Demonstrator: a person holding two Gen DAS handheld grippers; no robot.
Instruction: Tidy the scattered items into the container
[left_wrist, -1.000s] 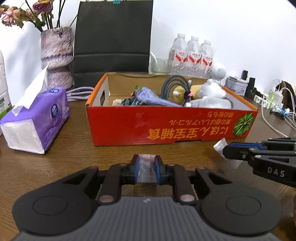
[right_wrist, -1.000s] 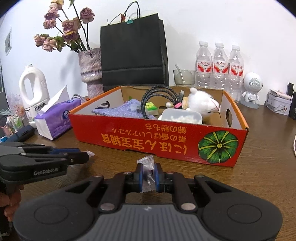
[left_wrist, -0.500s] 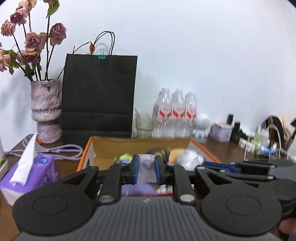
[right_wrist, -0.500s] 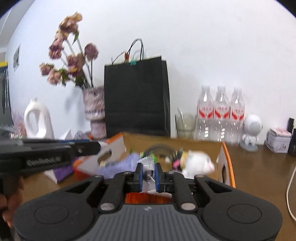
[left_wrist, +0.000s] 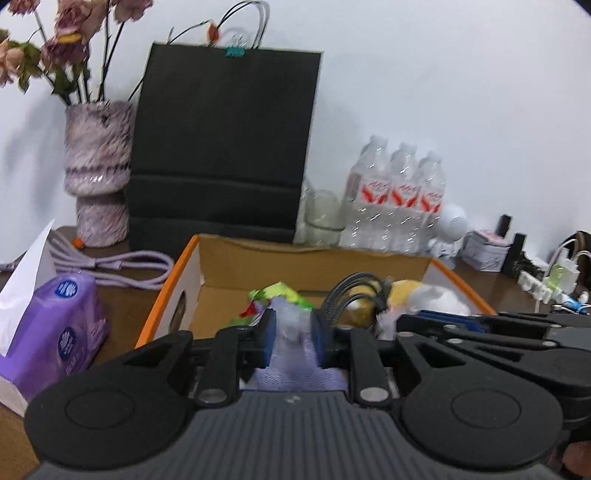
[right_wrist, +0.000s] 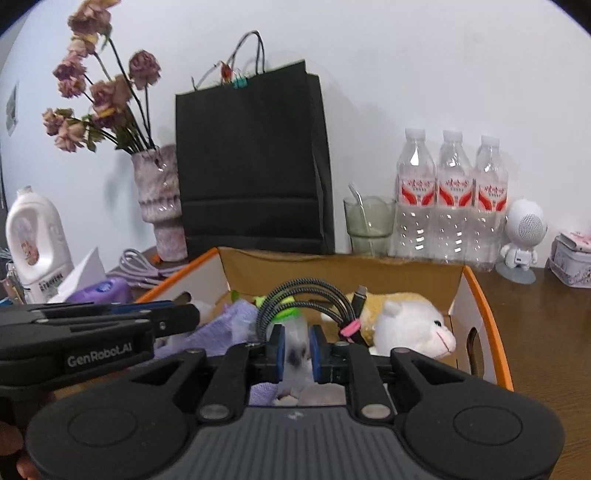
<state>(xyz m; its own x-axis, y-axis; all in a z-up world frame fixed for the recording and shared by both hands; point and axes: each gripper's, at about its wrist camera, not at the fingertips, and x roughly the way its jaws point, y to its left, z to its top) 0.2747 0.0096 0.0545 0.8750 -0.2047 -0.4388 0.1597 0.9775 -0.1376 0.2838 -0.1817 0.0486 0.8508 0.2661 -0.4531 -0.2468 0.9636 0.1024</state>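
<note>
- Holding both tongs side by side over the near wall of the cardboard box, we have each of them aimed into it.
- Our left gripper has just been opening its jaws. They stand well apart, and a pale sweet wrapper sits in the gap, smeared by motion and not pinched by the blue pads.
- Our right gripper has just been opening too, by only a sliver. A second wrapper shows between its jaws, blurred while the pads look sharp, so we read it as let go.
- Both wrappers lie above the front part of the box, over a purple cloth inside it.
- Inside the box, further back, we see a coiled black cable and a white and yellow plush toy towards its right end.
- Behind the box stand a black paper bag and three water bottles.
- Left of the box lies a purple tissue pack on the table, with a vase of dried flowers behind it.
</note>
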